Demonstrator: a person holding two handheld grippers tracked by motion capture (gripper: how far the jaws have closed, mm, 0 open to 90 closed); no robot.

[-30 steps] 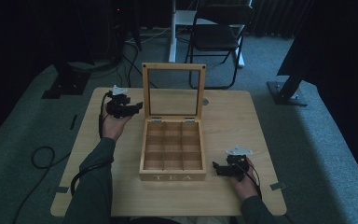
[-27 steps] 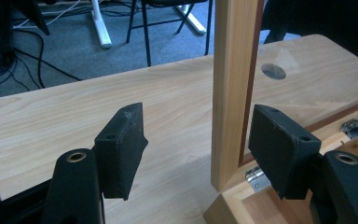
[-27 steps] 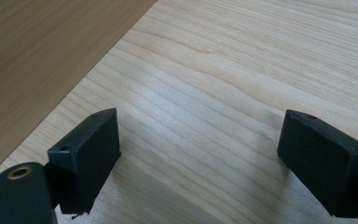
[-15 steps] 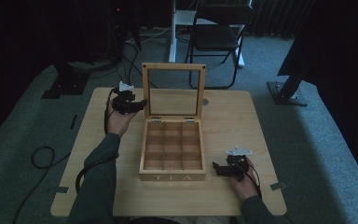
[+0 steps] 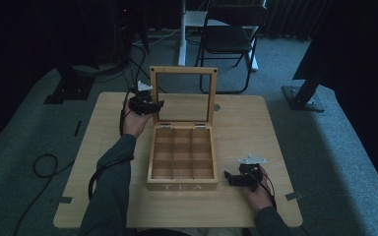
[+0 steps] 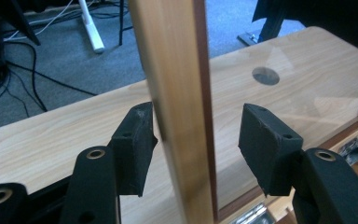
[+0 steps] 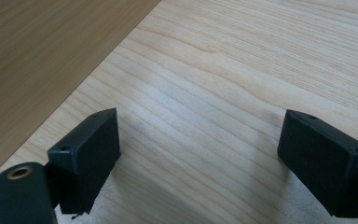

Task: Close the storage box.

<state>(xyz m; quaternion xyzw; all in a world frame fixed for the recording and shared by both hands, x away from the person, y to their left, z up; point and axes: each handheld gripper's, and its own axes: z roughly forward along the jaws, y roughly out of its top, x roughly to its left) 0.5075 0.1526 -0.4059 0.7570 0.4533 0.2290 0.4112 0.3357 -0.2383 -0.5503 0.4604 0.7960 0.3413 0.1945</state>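
The left hand-held gripper (image 5: 145, 104) is held out at the end of an extended, sleeved forearm (image 5: 112, 177), its jaws parted with a clear gap between them. The right hand-held gripper (image 5: 241, 178) is held low, close to the body, its jaws spread wide.

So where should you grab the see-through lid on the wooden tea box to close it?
Probably the wooden side rail of the glass-paned lid, approached from the box's left. The lid stands upright and that rail is a thin bar, already sitting between the left gripper's open jaws, so pinching it avoids touching the glass.
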